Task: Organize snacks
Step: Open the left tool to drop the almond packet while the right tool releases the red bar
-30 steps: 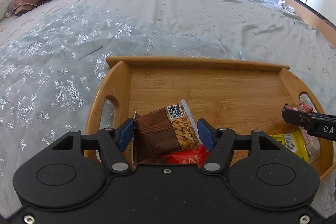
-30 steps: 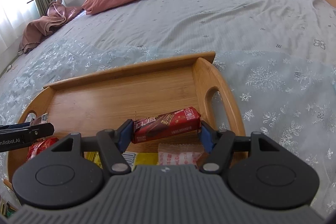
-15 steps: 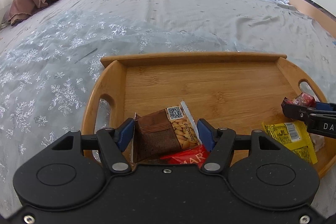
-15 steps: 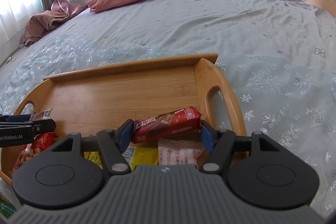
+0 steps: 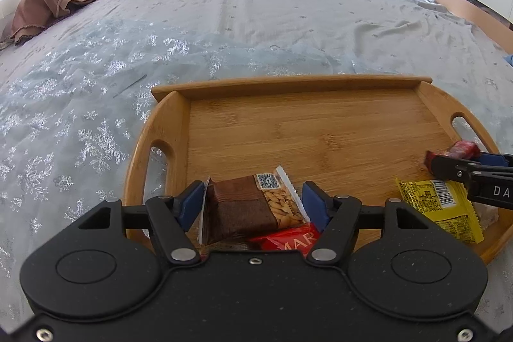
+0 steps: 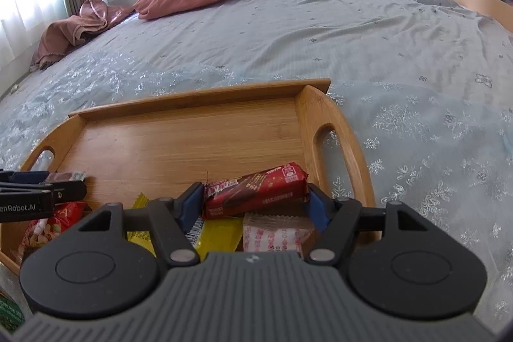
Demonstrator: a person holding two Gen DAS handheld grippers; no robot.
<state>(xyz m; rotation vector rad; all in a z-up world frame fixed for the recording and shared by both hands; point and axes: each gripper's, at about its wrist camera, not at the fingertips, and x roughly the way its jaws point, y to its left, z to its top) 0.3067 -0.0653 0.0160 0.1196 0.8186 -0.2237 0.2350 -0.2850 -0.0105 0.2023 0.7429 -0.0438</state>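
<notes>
Snacks sit low over the near end of the wooden tray (image 5: 320, 130), which lies on the bed (image 5: 256, 31). Each claw has one packet between its pads.

Left claw (image 5: 253, 201): almond bar packet (image 5: 253, 207), brown wrapper, nuts printed at its right end. Packet's left edge meets the left pad; a sliver of gap shows at the right pad. Grip looks slack or just letting go, and I cannot tell which. A red packet (image 5: 288, 239) lies under it on the tray floor.

Right claw (image 6: 255, 201): red chocolate bar (image 6: 256, 191), lying crosswise, tilted up to the right. Its jaws have just been opening, with the bar between them and its ends about at the pads; whether they press on it I cannot tell. Below it: yellow packet (image 6: 218, 236) and a pale pink-print packet (image 6: 275, 236). A red candy bag (image 6: 48, 223) lies at the tray's left end.

Judgement on the step: both packets look about to be set down at the near edge.

- Open only once a packet is low; a drop onto the pile may slide.
- Far half of the tray is bare wood; placing there would spread things better than stacking.
- Wrappers are slick and crinkly, so widen slowly and back out straight.
- Claws sit close; withdraw one at a time.
</notes>
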